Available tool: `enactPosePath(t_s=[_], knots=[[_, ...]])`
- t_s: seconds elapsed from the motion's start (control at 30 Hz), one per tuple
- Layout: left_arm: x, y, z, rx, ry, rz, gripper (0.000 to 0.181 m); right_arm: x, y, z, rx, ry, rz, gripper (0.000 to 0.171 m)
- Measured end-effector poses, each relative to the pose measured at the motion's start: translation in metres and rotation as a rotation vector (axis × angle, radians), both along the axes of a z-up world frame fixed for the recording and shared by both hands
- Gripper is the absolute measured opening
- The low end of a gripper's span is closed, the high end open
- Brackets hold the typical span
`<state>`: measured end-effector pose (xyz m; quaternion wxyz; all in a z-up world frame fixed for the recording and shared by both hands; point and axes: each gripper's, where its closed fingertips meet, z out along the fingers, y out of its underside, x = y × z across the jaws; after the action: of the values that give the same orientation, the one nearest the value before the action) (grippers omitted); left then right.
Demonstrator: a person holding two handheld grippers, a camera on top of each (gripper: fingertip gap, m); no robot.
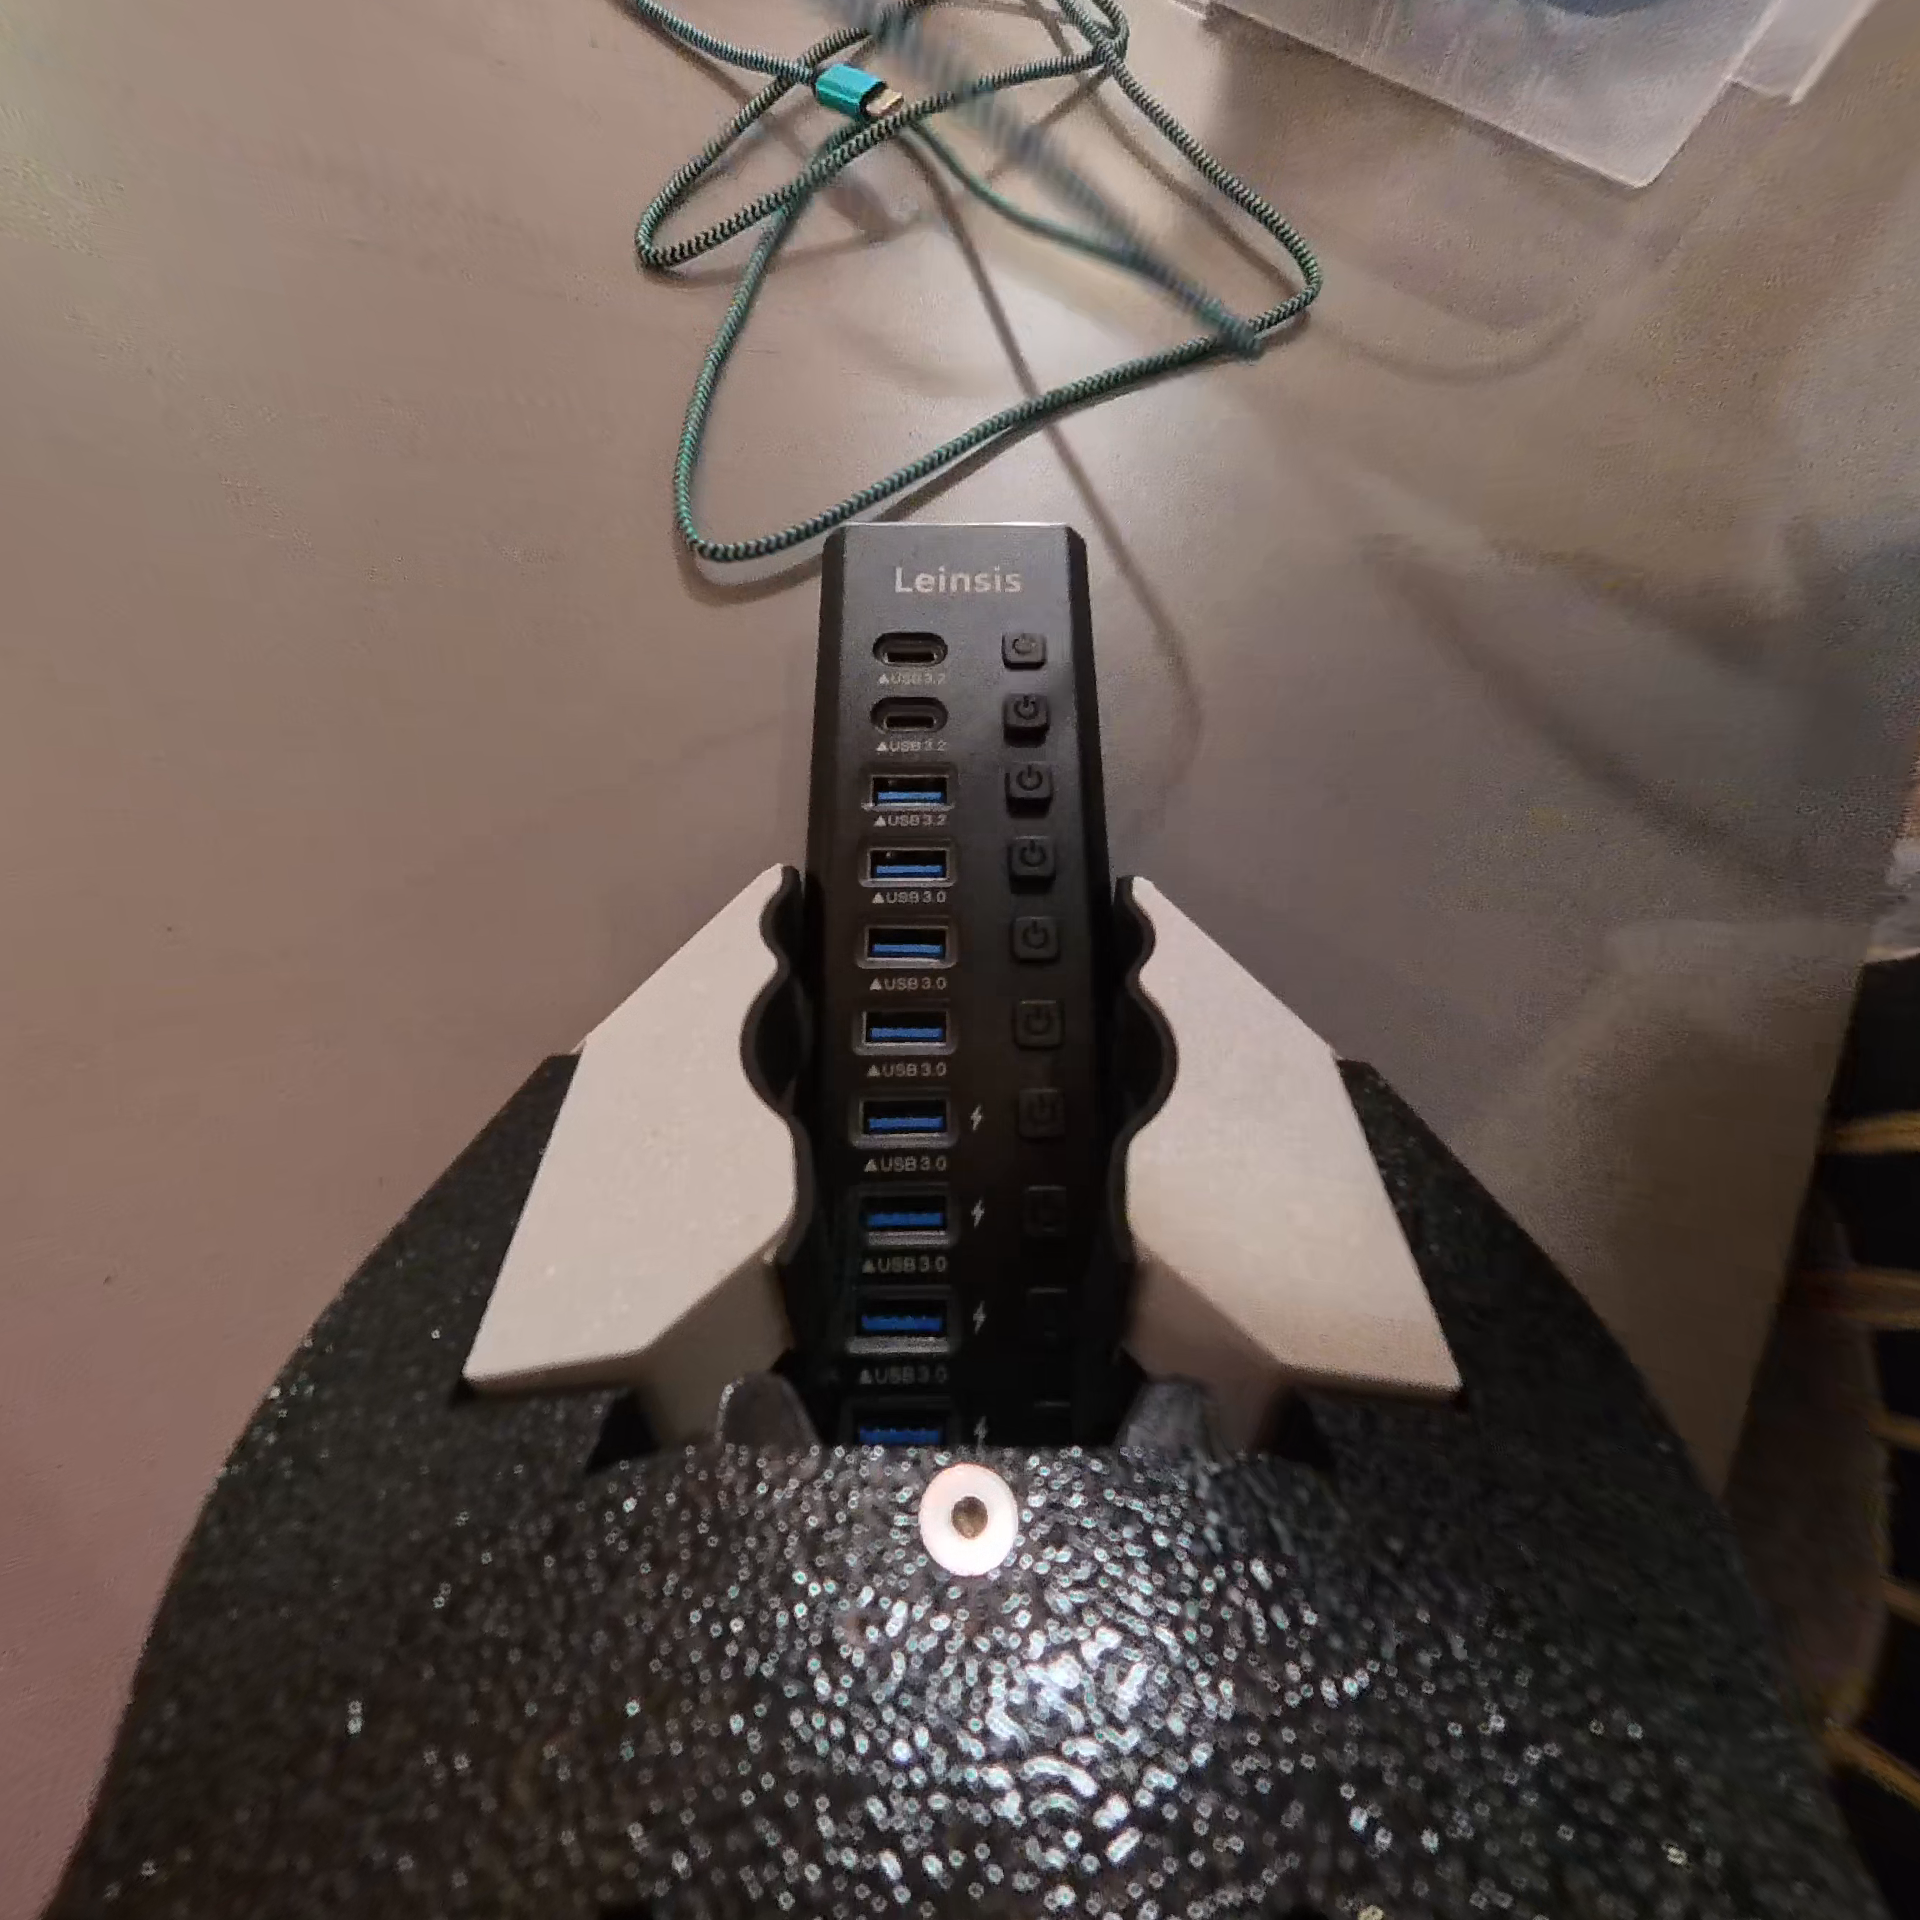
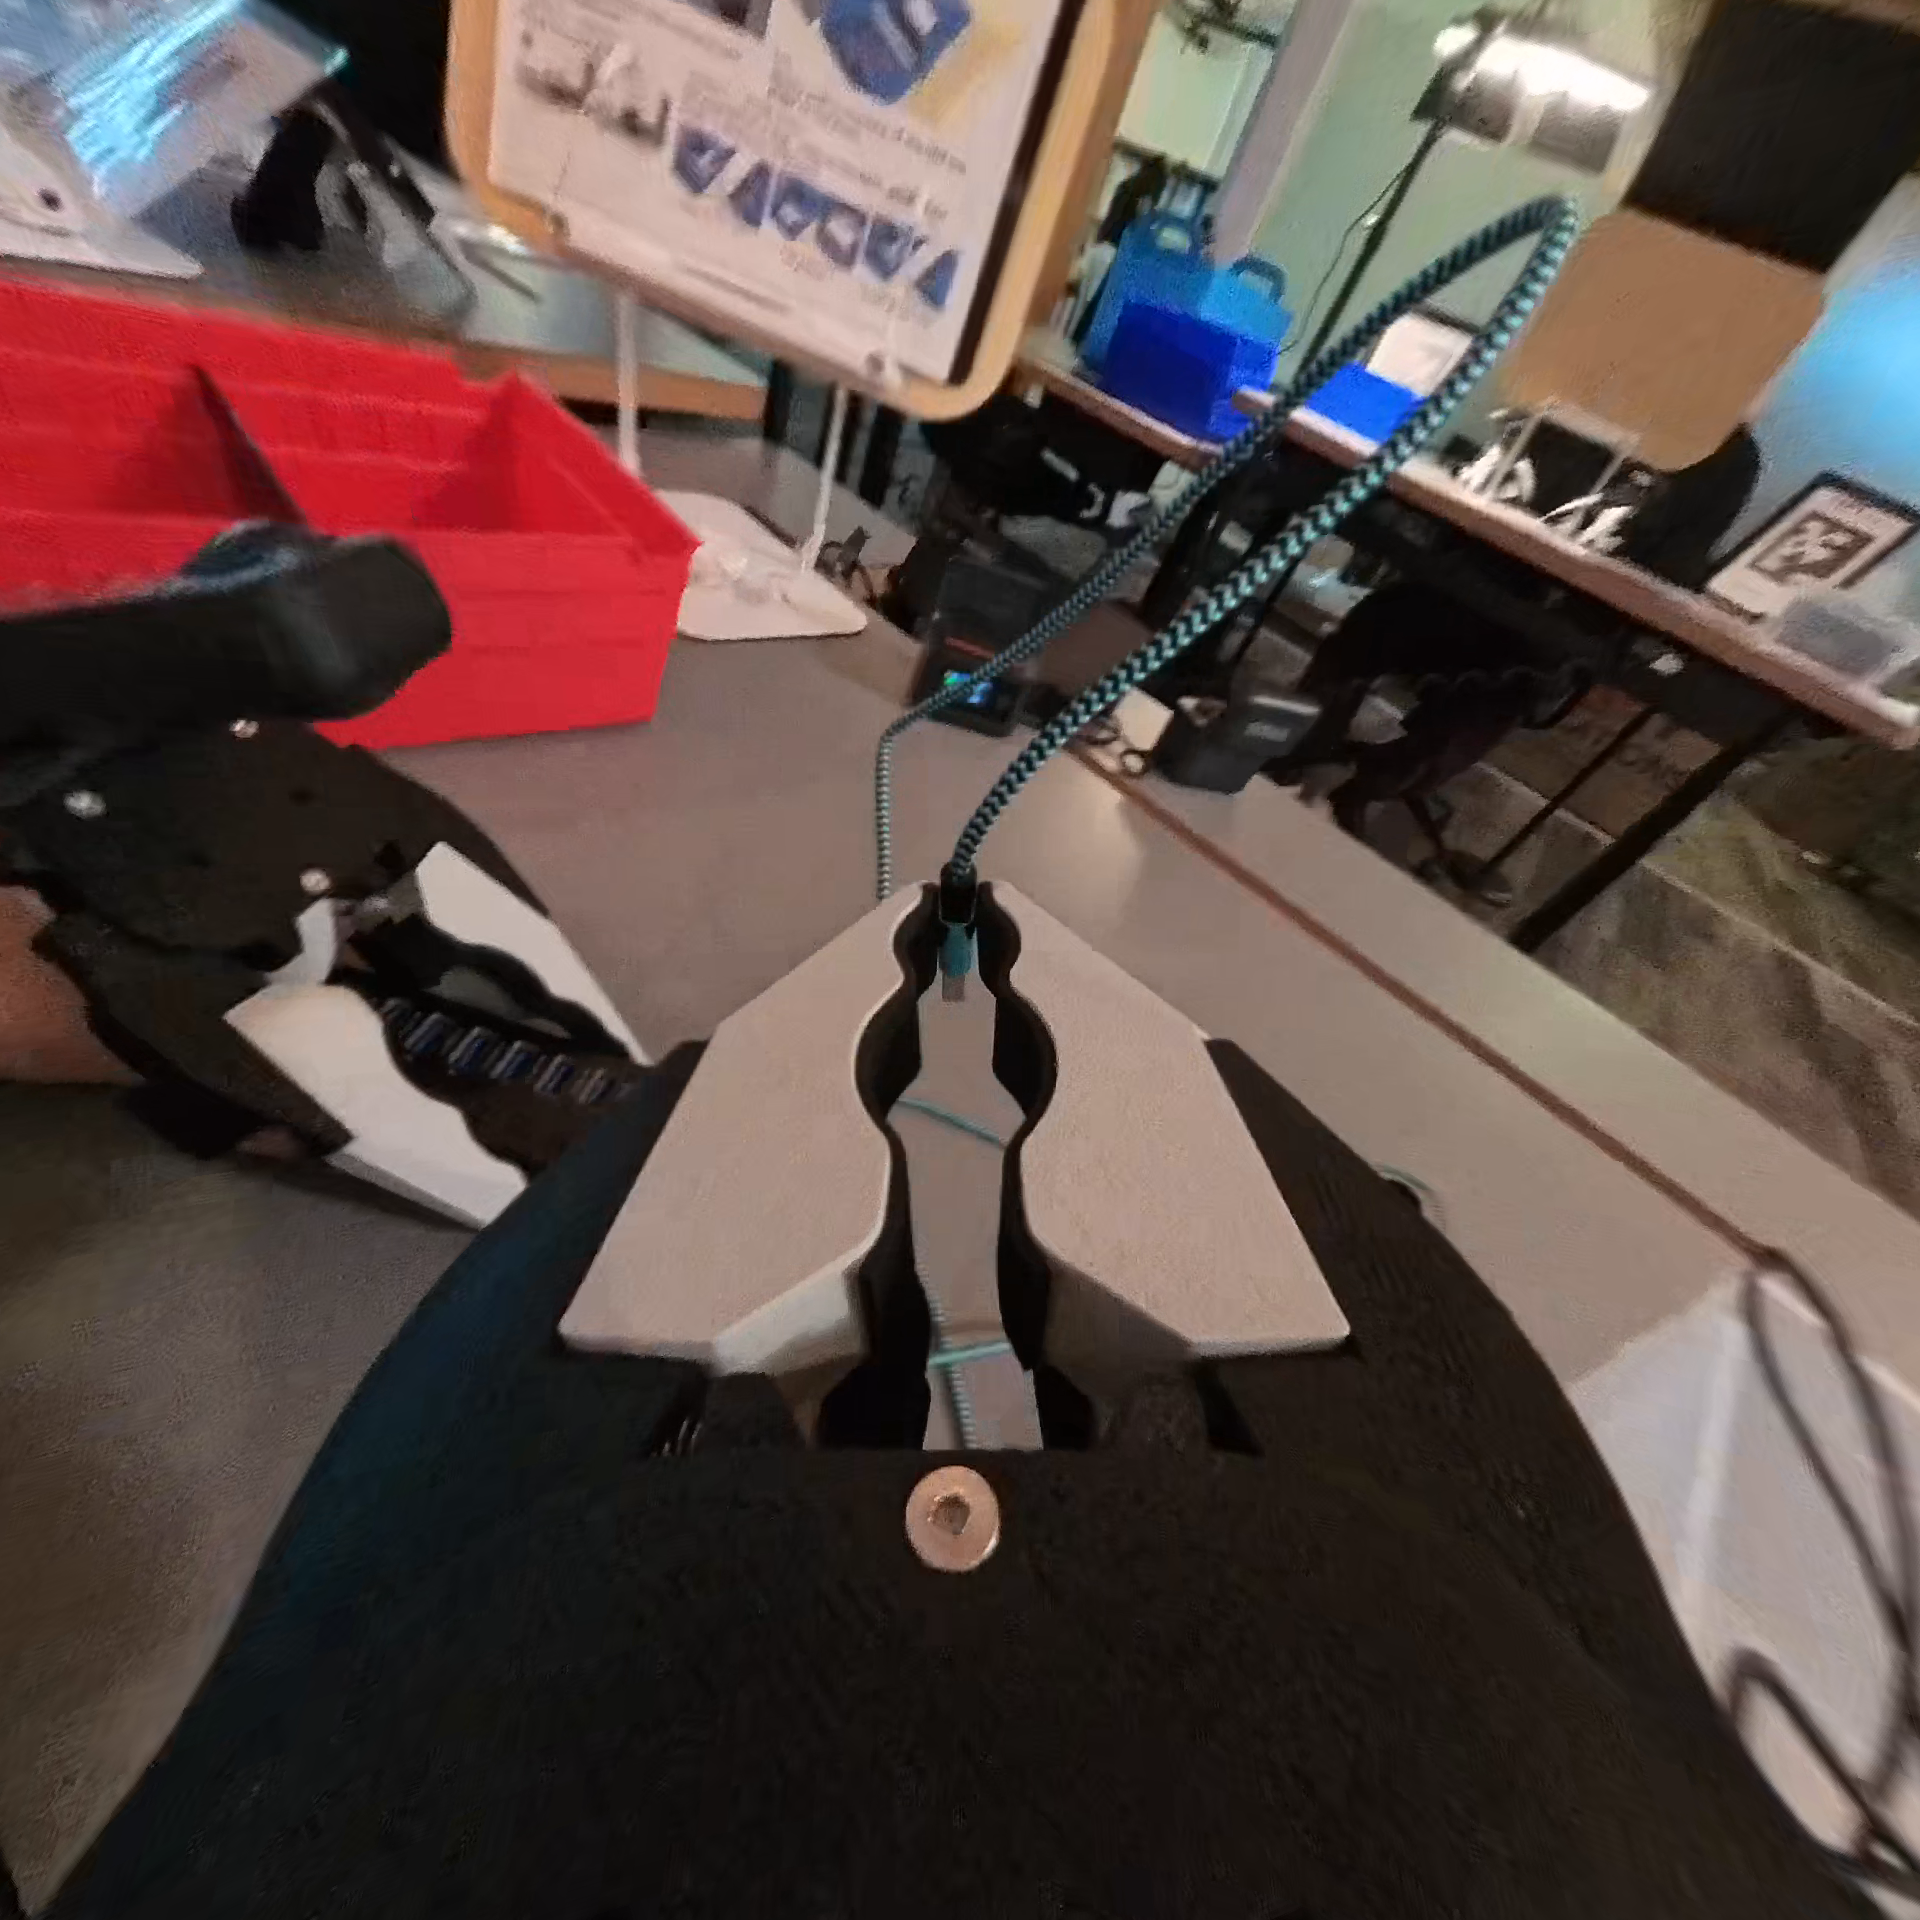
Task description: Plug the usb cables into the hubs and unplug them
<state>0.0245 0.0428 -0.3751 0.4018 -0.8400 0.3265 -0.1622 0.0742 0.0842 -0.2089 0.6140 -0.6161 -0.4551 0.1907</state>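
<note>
Black and ported along its top face, the usb hub [image 1: 951, 935] lies lengthwise between the fingers of the left gripper [image 1: 956, 904], whose jaws are clamped against its two long sides. From the hub's far end, toward 12 o'clock, a teal braided cable [image 1: 997, 312] loops loosely on the pale table [image 1: 312, 520], with a teal plug [image 1: 854, 91] lying free near the top edge. In the right wrist view, the right gripper [image 2: 958, 914] pinches another teal connector [image 2: 958, 951] at its fingertips, jaws nearly closed on it; the braided cord arcs up toward 1 o'clock. At 9 o'clock the left gripper and hub show again, with a red bin [image 2: 416, 540] behind at 10 o'clock
</note>
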Motion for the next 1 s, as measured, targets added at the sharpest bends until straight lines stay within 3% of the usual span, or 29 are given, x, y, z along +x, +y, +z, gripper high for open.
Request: enactPosePath(t_s=[0.1, 0.17, 0.33, 0.43, 0.6, 0.73, 0.8, 0.9, 1.0], knots=[[0.000, 0.000, 0.000, 0.000, 0.000, -0.001, 0.058, 0.041, 0.017, 0.049, 0.064, 0.029, -0.070, 0.005], [0.000, 0.000, 0.000, 0.000, 0.001, 0.000, 0.058, 0.063, 0.033, 0.059, 0.063, -0.025, -0.138, 0.005], [0.000, 0.000, 0.000, 0.000, 0.000, 0.002, 0.058, 0.084, 0.062, -0.009, -0.132, -0.345, -0.269, 0.005], [0.000, 0.000, 0.000, 0.000, 0.000, 0.002, 0.058, 0.091, 0.067, -0.008, -0.041, -0.382, -0.323, 0.005], [0.000, 0.000, 0.000, 0.000, 0.000, 0.001, 0.058, 0.114, 0.063, 0.106, 0.125, -0.153, -0.319, 0.004], [0.000, 0.000, 0.000, 0.001, 0.001, 0.001, 0.058, 0.126, 0.065, 0.201, 0.221, -0.135, -0.289, 0.004], [0.000, 0.000, 0.000, 0.001, 0.001, 0.001, 0.058, 0.127, 0.071, 0.220, 0.181, -0.189, -0.270, 0.004], [0.000, 0.000, 0.000, 0.001, 0.001, 0.001, 0.058, 0.124, 0.085, 0.189, -0.005, -0.375, -0.218, 0.005], [0.000, 0.000, 0.000, 0.002, 0.002, 0.000, 0.058, 0.120, 0.094, 0.113, -0.249, -0.592, -0.144, 0.005]])
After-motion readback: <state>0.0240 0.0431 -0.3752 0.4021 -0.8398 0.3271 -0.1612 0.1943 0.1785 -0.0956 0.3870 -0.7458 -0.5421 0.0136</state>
